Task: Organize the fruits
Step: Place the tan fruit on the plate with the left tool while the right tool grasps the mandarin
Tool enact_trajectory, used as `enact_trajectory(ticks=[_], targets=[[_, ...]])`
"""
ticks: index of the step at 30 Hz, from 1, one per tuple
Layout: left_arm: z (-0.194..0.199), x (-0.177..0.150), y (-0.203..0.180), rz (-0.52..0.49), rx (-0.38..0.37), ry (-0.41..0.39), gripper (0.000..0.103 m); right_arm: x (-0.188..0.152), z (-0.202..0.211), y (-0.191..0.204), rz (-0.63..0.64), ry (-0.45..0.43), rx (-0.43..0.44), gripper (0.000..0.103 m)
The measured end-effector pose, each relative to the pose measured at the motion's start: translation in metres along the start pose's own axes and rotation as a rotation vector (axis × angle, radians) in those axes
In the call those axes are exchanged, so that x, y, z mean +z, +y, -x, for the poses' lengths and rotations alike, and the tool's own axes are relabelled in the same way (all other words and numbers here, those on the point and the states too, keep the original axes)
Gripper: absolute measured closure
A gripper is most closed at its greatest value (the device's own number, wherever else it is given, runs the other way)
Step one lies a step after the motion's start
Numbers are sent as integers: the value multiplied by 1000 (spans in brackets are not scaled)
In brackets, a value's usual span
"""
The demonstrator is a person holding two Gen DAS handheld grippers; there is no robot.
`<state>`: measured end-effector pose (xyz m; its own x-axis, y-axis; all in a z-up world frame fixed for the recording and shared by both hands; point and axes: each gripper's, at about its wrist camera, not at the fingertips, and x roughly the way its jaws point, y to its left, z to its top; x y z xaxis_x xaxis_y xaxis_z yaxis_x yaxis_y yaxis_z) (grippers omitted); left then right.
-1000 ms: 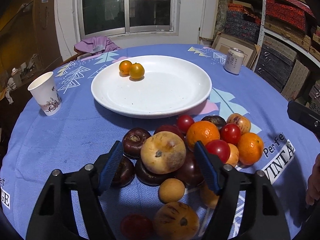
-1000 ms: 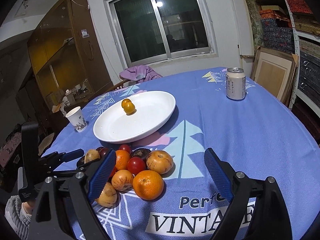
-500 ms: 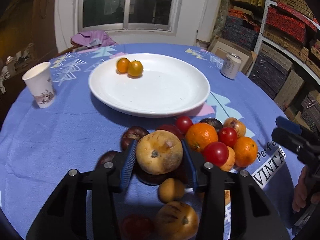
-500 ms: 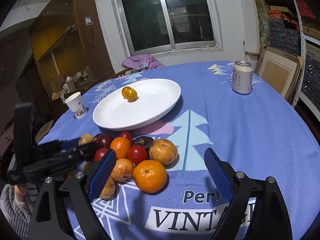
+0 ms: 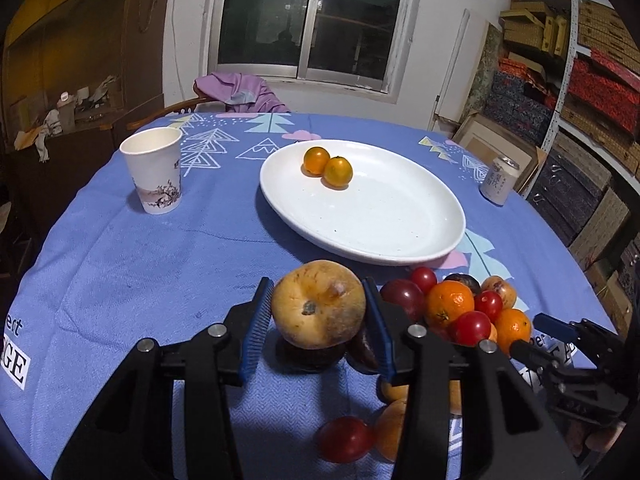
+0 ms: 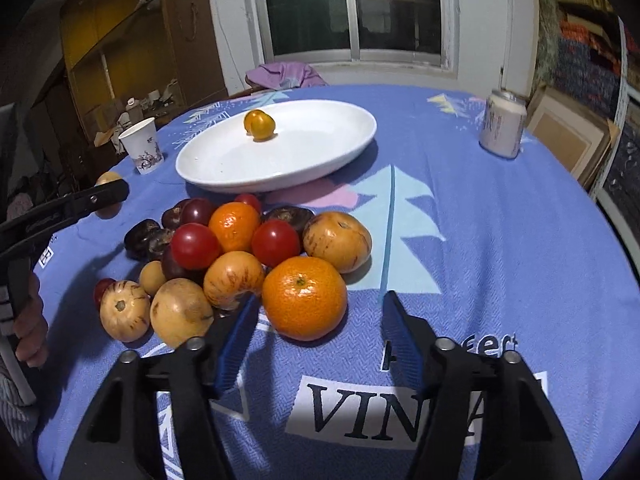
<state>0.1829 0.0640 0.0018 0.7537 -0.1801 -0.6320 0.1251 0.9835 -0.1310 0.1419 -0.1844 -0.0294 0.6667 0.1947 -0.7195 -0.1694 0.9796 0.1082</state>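
Note:
My left gripper [image 5: 318,286] is shut on a big yellow-brown round fruit [image 5: 318,306], held just above the blue tablecloth, left of the fruit pile [image 5: 460,308]. The white plate [image 5: 380,216] beyond holds two small orange fruits [image 5: 328,166]. In the right wrist view my right gripper [image 6: 320,296] is low over the pile's near edge. Its jaws are closing, with an orange mandarin [image 6: 304,298] between the tips; the right pad [image 6: 400,340] stands apart from it. The left gripper [image 6: 80,200] shows at the left edge with its fruit [image 6: 107,178].
A paper cup [image 5: 154,170] stands left of the plate and a drink can [image 5: 500,180] at its right. Red tomatoes, dark purple fruits and striped yellow ones crowd the pile [image 6: 224,248]. A chair with purple cloth [image 5: 240,92] is behind the table.
The left jaws shut on the yellow-brown fruit and lifted it leftward off the pile. The right gripper came down toward the mandarin and its jaws narrowed.

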Motion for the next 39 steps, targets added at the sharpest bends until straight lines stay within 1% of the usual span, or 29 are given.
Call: enact_trajectory(ticks=[2,5,6,7,8,15,17,19,20,23,25,26,28,29,30,32,35,37,39], targets=[[0,-1,-3,-10,2,1,58,1,-2,0,-8,3,12,41],[-2,-2,-5,-15,2,6,58,3,-9,7,20,13,-3,41],[-2,-2,-5,-15,3,6,58,4,-12,7,23,25,6,42],[-2,-2,-5,-14,4,6,58,4,-14,7,21,35,15,49],[-3,-2,-4,-13,4,7,58,4,-16,7,17,44,34,54],[-12,-5,-2,-13,17,35,58,4,-14,3,-1,41,58,55],[-13,-6,-2,-15,22,39,58,4,-5,-1,-17,12,66,56],[-10,-5,0,-11,21,30,58,9,11,-8,-47,-49,74,56],[-8,-1,1,-4,22,24,58,15,23,-12,-66,-89,78,56],[-3,20,-3,-20,39,14,58,47,47,-21,-81,-156,79,56],[4,48,-8,-48,79,-26,58,83,64,-19,-69,-212,69,56],[6,62,-12,-54,88,-40,59,106,72,-16,-60,-246,68,56],[7,87,-19,-58,88,-68,58,136,73,-8,-52,-286,70,56],[4,96,-23,-60,98,-81,58,153,67,-3,-50,-294,69,56],[0,103,-25,-63,110,-87,58,162,58,0,-54,-292,73,56],[-18,112,-30,-70,127,-83,58,176,30,6,-62,-260,83,56],[-61,110,-25,-54,138,-21,58,179,-34,14,-52,-159,58,56],[-88,105,-21,-59,136,43,58,174,-63,15,-45,-102,54,56],[-109,97,-15,-60,129,89,58,166,-92,14,-25,-22,40,56]])
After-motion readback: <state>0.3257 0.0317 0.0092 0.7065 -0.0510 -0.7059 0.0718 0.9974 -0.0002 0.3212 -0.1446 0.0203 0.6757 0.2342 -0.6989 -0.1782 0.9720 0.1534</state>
